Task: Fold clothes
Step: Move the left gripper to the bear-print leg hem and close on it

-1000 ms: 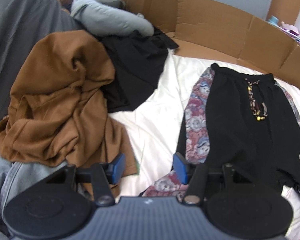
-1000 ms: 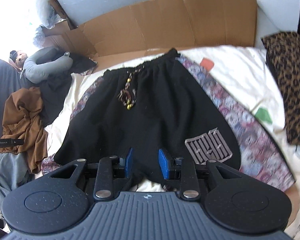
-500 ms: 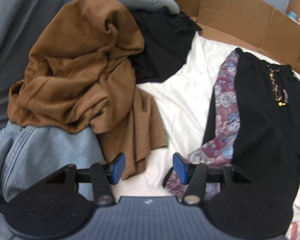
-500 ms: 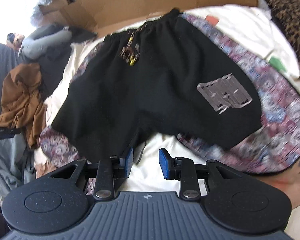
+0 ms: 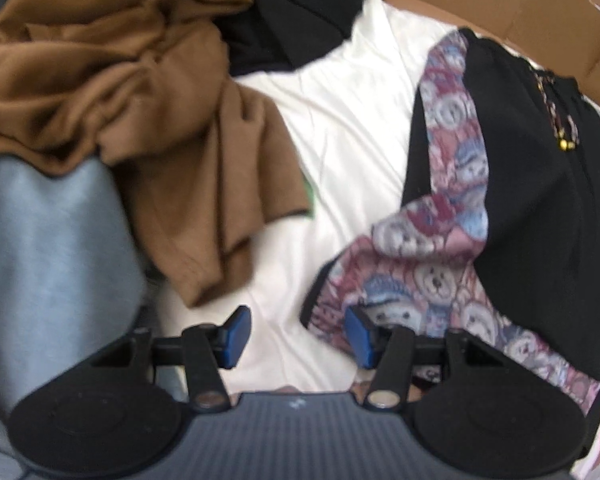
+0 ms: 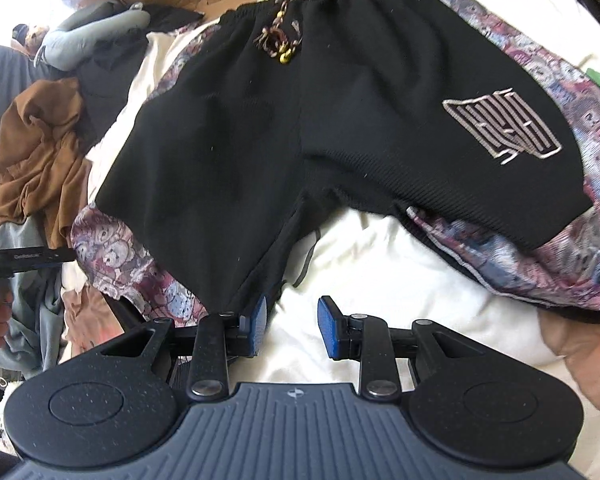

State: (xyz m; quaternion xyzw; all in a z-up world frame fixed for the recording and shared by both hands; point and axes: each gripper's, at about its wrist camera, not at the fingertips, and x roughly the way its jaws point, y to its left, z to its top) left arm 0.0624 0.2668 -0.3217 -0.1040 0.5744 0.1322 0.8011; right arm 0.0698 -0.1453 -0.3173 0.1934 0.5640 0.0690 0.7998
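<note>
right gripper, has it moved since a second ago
Yes. The right gripper has pulled back toward the hem: a second ago its tips sat over the black shorts, and now they are over the white sheet below them.

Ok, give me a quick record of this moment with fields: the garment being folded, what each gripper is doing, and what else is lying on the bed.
garment: black shorts with teddy-bear print side panels, spread flat, waistband at the far end
surface: white sheet
left gripper: open, empty, right finger at the printed hem of the near leg
right gripper: open, empty, at the hem beside the crotch
pile beside shorts: brown garment, crumpled; black garment; grey-blue fabric
backdrop: cardboard along the far edge
fold status: not started
</note>
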